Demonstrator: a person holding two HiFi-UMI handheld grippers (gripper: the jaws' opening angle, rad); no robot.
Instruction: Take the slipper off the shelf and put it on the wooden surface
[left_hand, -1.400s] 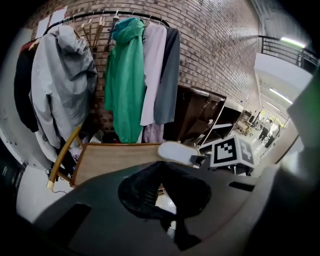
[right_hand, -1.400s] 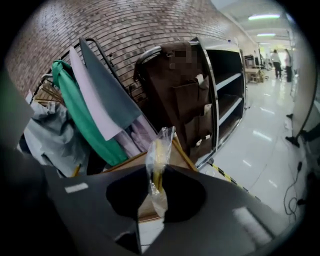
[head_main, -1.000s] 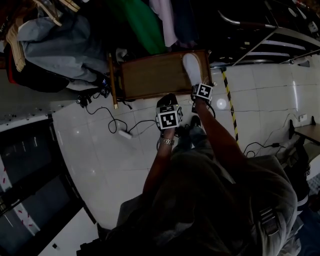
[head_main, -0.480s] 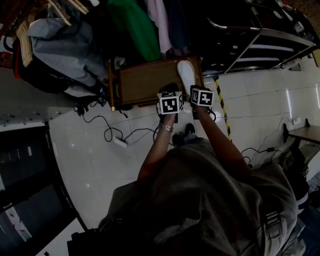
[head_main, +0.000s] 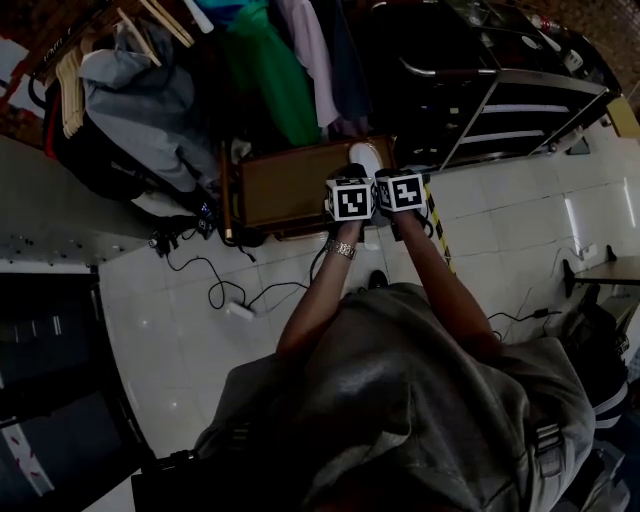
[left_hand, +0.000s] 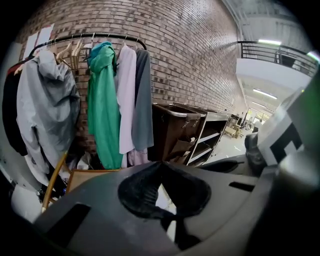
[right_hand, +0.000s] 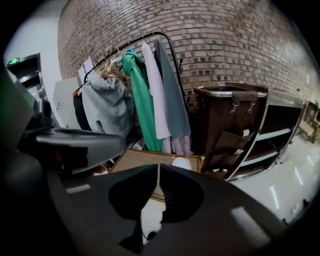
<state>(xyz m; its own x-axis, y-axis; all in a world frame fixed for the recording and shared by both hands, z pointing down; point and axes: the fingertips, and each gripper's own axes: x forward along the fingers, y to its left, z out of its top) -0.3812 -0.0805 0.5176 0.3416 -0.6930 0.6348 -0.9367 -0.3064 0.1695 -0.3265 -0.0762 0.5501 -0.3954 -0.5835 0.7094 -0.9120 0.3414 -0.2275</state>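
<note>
slipper (head_main: 366, 157): 1, white, far right on wooden surface (head_main: 290, 185) | grippers: 2 | left gripper (left_hand: 161, 165): jaws pressed together, empty | right gripper (right_hand: 159, 167): jaws just closed, empty

No writing is legible; the small green lit sign (right_hand: 13, 61) is too blurred to read.

Head view steeply overhead; gripper views share clothes (left_hand: 103, 100).
</note>
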